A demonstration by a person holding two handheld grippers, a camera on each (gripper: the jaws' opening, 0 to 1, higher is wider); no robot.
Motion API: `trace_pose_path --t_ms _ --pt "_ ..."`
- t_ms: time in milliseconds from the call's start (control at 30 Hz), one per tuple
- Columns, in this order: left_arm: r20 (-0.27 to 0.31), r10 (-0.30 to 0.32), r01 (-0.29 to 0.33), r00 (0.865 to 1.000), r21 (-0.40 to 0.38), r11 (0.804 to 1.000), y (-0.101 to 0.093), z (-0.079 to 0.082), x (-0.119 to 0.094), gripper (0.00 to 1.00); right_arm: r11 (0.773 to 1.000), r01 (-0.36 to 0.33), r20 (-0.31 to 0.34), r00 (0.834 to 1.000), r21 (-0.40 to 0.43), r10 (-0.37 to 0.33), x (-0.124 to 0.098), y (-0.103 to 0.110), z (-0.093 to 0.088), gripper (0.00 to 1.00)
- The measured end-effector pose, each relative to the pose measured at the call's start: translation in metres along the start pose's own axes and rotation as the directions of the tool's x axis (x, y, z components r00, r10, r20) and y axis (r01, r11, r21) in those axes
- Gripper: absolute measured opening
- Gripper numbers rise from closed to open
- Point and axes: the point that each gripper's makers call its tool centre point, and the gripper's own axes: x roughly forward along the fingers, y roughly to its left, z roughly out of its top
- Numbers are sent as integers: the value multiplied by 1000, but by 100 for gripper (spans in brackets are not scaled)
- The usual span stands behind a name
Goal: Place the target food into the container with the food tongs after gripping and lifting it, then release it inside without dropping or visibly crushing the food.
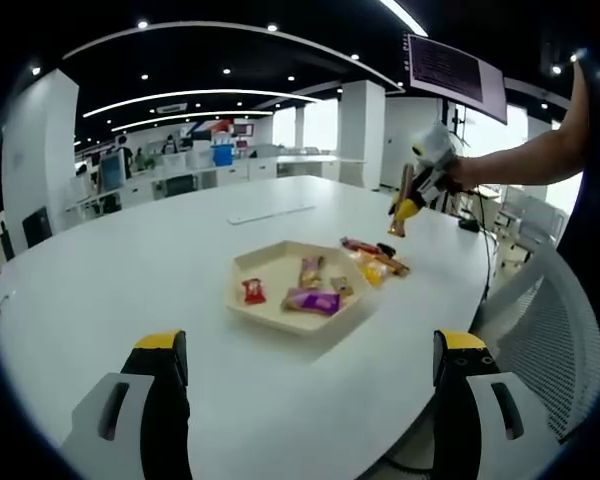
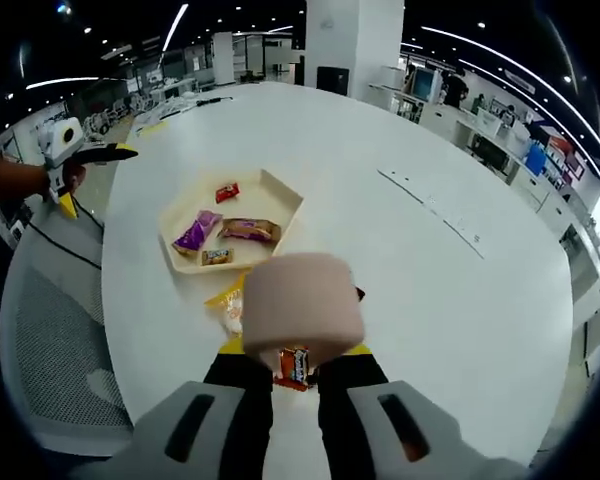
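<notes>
A beige hexagonal tray sits mid-table and holds a red packet, a purple packet and two small brown ones. Several loose packets lie just right of the tray. My left gripper is open, near the table's front edge, short of the tray. A person's arm holds my right gripper above the loose packets. In the right gripper view, the right gripper is shut on tan food tongs, seen end-on, over an orange packet and a yellow one. The tray lies beyond.
The round white table is bare around the tray, with a flat strip further back. A white mesh chair stands at the table's right edge. The left gripper shows open in a hand at the left. Office desks fill the background.
</notes>
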Motion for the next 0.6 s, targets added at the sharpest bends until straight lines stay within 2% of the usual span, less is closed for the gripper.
trace_pose_path --t_ms 333,600 --pt "-1 -3 3 1000 1 1000 -1 1 0 99 1000 5 22 1000 -15 -5 -18 -14 29 15" --pt "2 2 -2 1000 -2 1000 0 1 0 99 1000 11 31 999 -20 -10 -21 -21 38 16"
